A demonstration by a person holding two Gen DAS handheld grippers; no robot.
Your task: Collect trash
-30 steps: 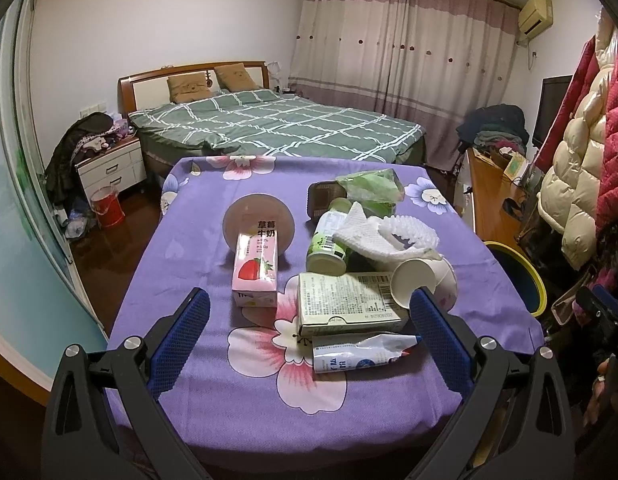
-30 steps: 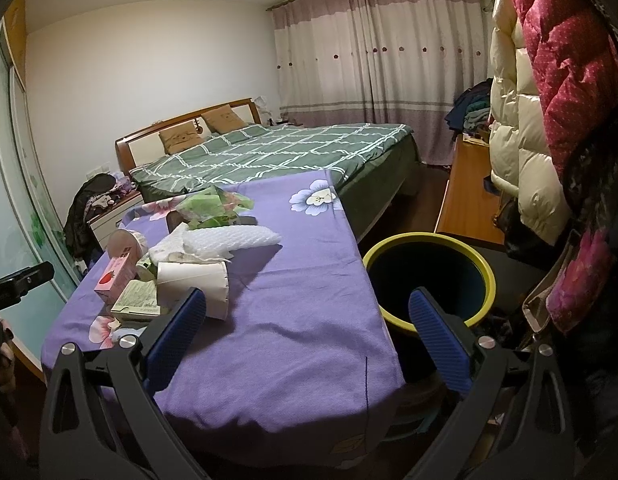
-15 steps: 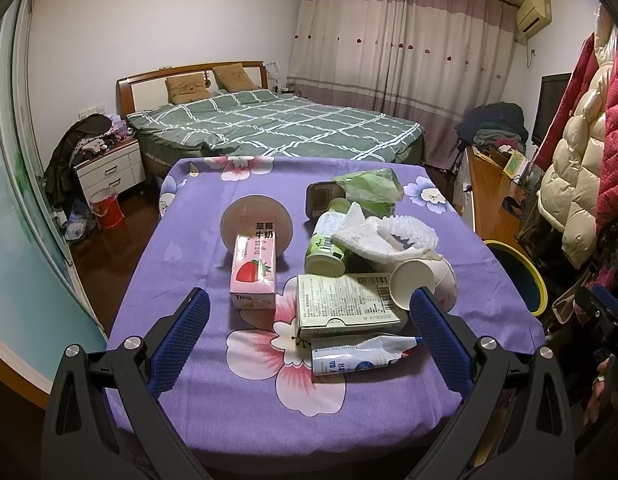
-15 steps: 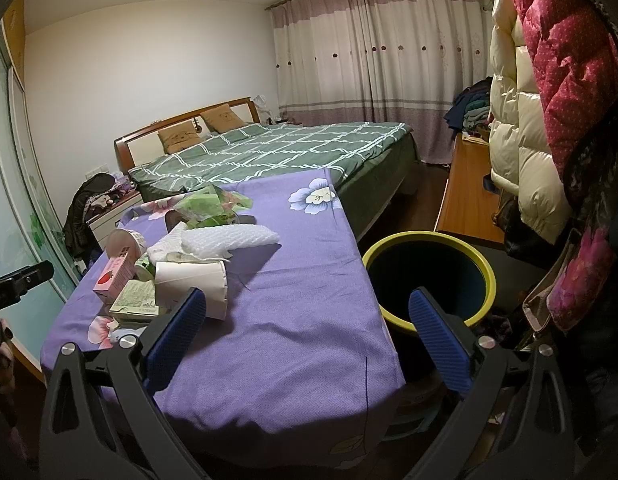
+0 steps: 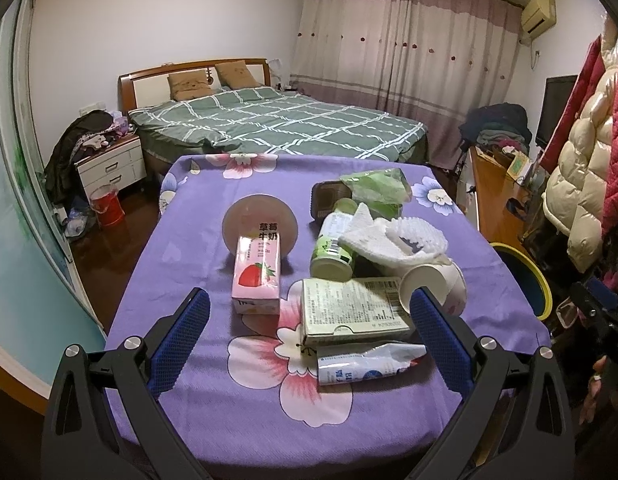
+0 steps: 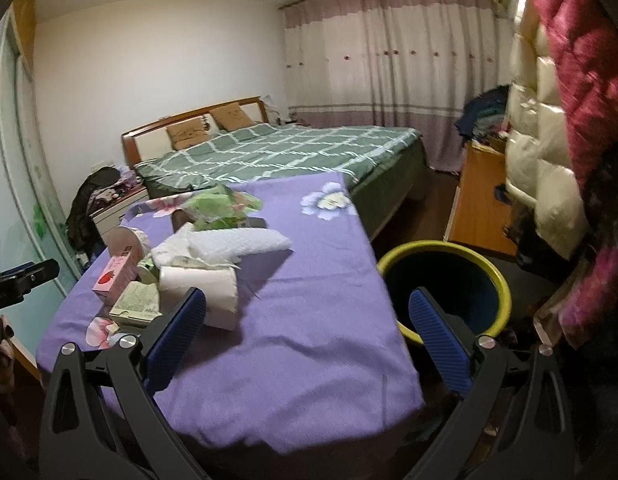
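Observation:
Trash lies on a purple flowered table (image 5: 197, 264): a pink strawberry milk carton (image 5: 257, 276), a flat green-white box (image 5: 353, 308), a crumpled white-blue wrapper (image 5: 365, 364), a paper cup on its side (image 5: 433, 284), a green-labelled bottle (image 5: 333, 248), white foam wrap (image 5: 405, 240) and a green bag (image 5: 377, 188). My left gripper (image 5: 309, 336) is open above the near table edge, in front of the box and wrapper. My right gripper (image 6: 309, 336) is open over the table's right side, the paper cup (image 6: 201, 292) to its left. A dark bin with a yellow rim (image 6: 445, 288) stands right of the table.
A bed with a green checked cover (image 5: 277, 124) lies beyond the table. A wooden desk (image 6: 477, 196) and hanging puffy coats (image 6: 549, 128) are on the right. A nightstand (image 5: 109, 164) and a red bucket (image 5: 105, 208) stand at the left.
My right gripper has moved a little forward and left toward the table. My left gripper has barely moved. Both stay open and empty.

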